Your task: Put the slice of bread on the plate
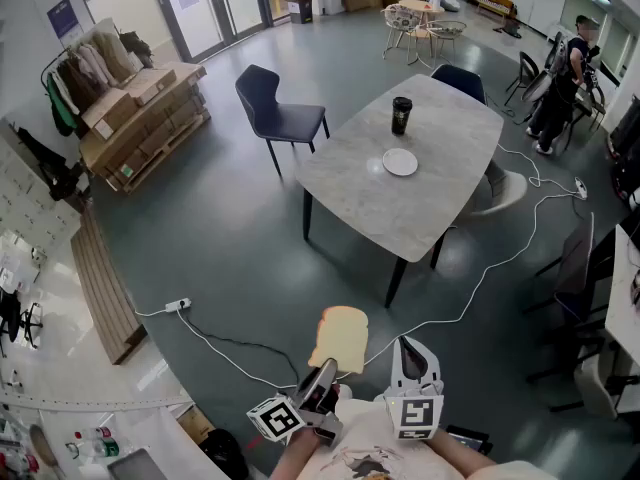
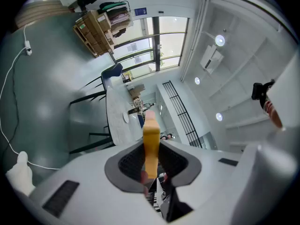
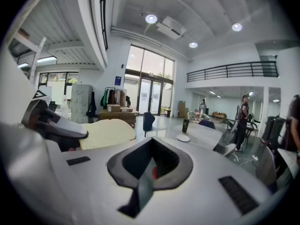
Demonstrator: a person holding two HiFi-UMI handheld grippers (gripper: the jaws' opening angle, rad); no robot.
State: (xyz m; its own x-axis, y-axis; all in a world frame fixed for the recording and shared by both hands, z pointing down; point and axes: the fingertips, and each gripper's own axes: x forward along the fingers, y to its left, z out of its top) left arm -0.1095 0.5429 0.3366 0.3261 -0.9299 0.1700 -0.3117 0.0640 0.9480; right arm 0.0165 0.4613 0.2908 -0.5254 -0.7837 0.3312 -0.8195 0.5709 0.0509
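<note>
Nearest, low in the head view: left gripper (image 1: pixel 322 380) and right gripper (image 1: pixel 412 352), side by side, both aimed far toward the table (image 1: pixel 440 218). Left jaws are partly closed, pinching the slice of bread (image 1: pixel 340 339) by its lower edge; most of the slice stands out free beyond the tips, and its own view shows it edge-on between the pads. Right jaws are together, nothing between them. Plate (image 1: pixel 400 162) sits white and bare near the middle of the table, well apart from the bread, with open grey floor between. Black cup (image 1: pixel 401 115) stands just beyond the plate on its far side. Dark chair (image 1: pixel 278 110) stands at the table's far left; a white cable (image 1: pixel 225 350) trails over the floor at near left and another loops round the table's right side. Judgement: the step in hand is the carry, with the placing not yet begun. To do it well, hold pressure light, since soft bread held by one edge could tear or droop. Walk to the table's near edge and step over the cables. Bring the slice low over the plate and lay it flat before opening. Come in from the near side so the cup is not knocked. Right gripper is free to steady the plate.
</note>
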